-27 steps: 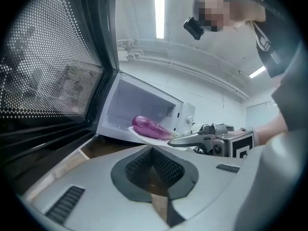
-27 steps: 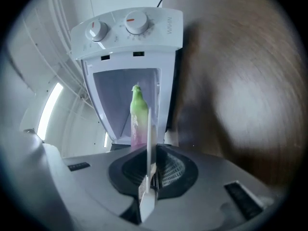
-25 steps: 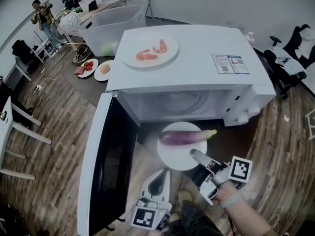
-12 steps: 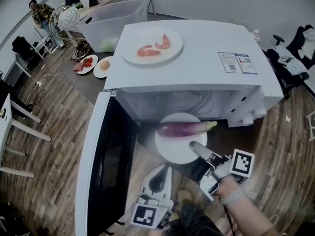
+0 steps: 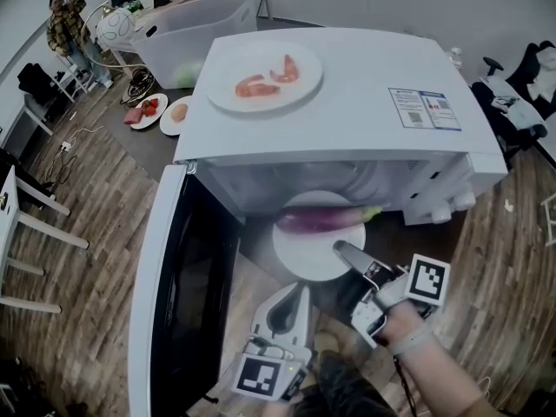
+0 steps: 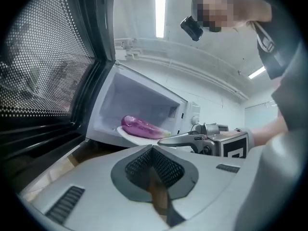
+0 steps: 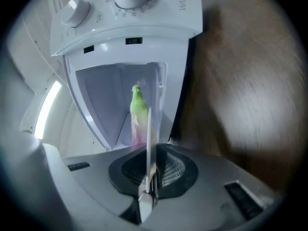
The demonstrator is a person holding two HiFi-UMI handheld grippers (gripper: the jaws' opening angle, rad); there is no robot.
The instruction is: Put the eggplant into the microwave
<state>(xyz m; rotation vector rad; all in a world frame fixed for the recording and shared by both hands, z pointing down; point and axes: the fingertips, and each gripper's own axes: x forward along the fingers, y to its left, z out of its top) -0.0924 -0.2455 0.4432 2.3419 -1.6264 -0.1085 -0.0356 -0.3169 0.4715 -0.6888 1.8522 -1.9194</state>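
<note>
Eggplant (image 5: 326, 219) (one) is carried on one white plate (image 5: 300, 259) at the microwave's (image 5: 347, 102) mouth. The plate rim is clamped by the level right gripper (image 5: 340, 250); the left gripper (image 5: 294, 295) is held low, closed, empty.

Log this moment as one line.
right gripper: shut on plate rim | eggplant: on plate | plate: partly inside microwave | door: open | left gripper: shut, empty

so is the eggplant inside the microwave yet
Only partly: the eggplant lies on a plate halfway through the mouth of the open microwave, and the right gripper holds the plate's near rim outside.
</note>
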